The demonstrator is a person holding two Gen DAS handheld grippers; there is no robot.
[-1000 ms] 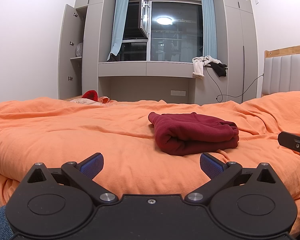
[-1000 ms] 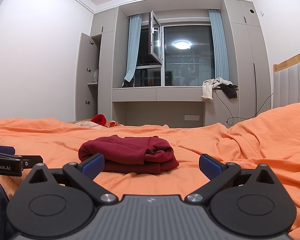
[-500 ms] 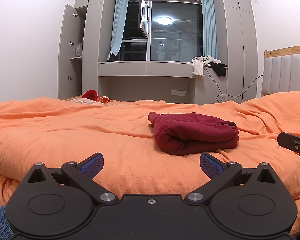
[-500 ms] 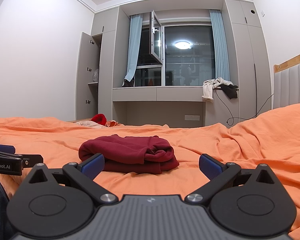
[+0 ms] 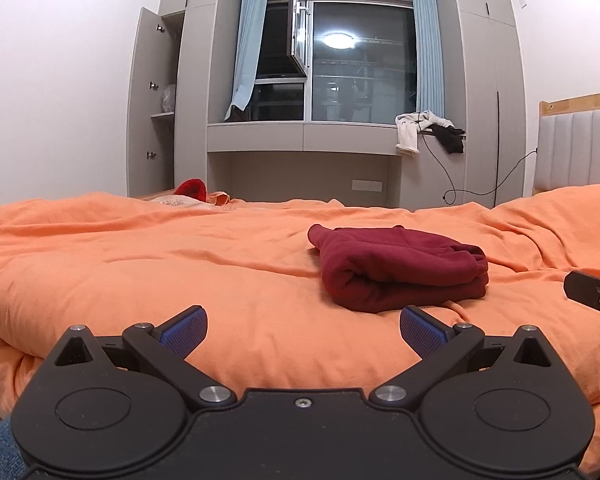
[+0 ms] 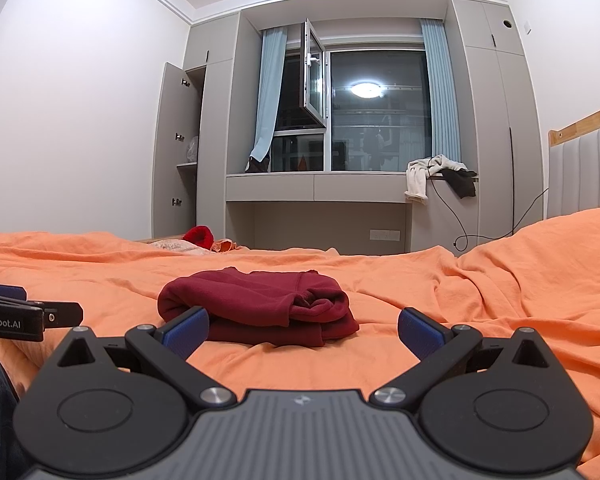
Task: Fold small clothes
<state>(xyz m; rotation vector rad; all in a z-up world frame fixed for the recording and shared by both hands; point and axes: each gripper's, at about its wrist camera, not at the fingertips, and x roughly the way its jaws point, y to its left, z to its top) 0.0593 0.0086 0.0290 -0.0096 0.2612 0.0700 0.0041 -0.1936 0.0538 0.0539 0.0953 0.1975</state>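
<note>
A dark red garment (image 5: 400,270) lies folded into a thick bundle on the orange bedspread (image 5: 140,264). My left gripper (image 5: 303,328) stands open near the bed's front edge, short of the bundle and left of it, with nothing between its blue pads. In the right wrist view the same red garment (image 6: 260,304) sits just beyond my right gripper (image 6: 303,330), which is open and empty too. Its left fingertip (image 6: 188,330) overlaps the bundle's near edge in the image. Each gripper shows at the edge of the other's view.
A red item and pale clothes (image 5: 192,192) lie at the bed's far side. An upholstered headboard (image 5: 576,152) rises on the right. Grey cabinets with an open door (image 5: 152,108) and a window ledge carrying white and black clothes (image 5: 424,130) line the far wall.
</note>
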